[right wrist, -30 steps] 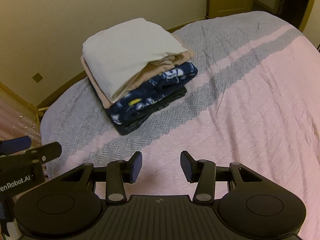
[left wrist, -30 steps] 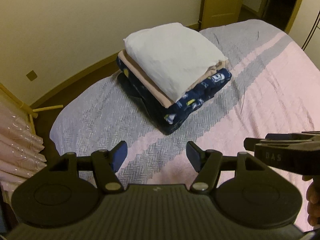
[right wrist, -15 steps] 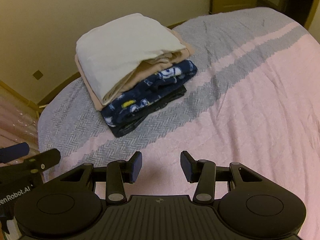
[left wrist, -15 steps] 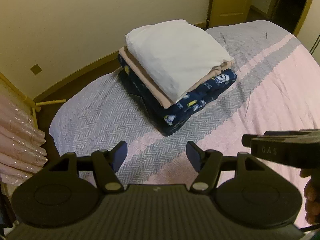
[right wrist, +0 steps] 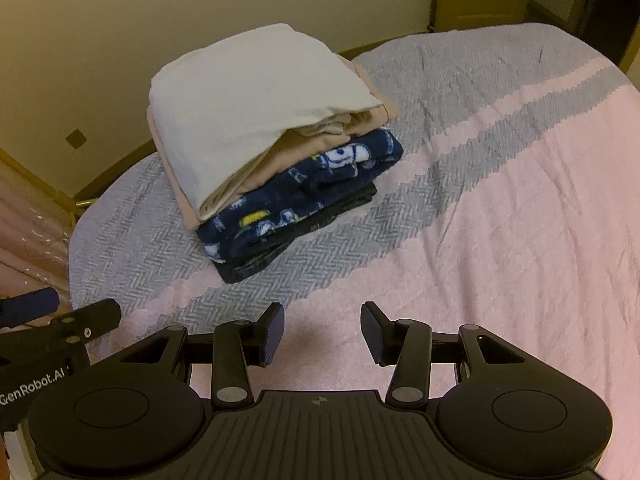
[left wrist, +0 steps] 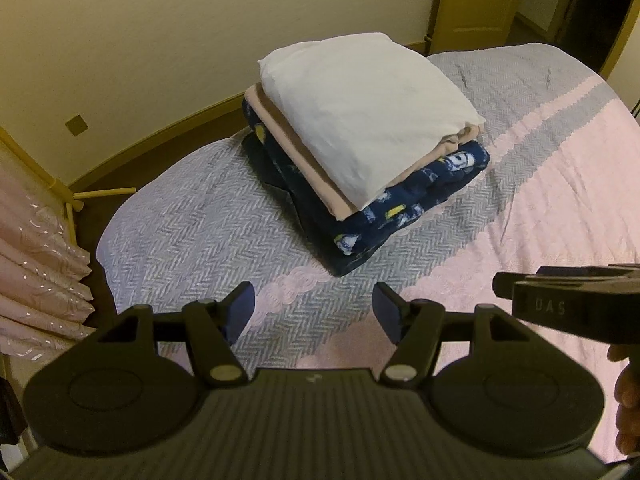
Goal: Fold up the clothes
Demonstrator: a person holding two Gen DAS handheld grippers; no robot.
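folded stack (right wrist: 260, 148) hides its bottom dark garment (right wrist: 280, 252) almost entirely.

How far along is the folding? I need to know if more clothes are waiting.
Done: a stack sits folded on the bedspread: white piece on top, beige under it, navy print, dark bottom piece. In hand: nothing; left tongs and right tongs are open. Left: no unfolded clothes in view.
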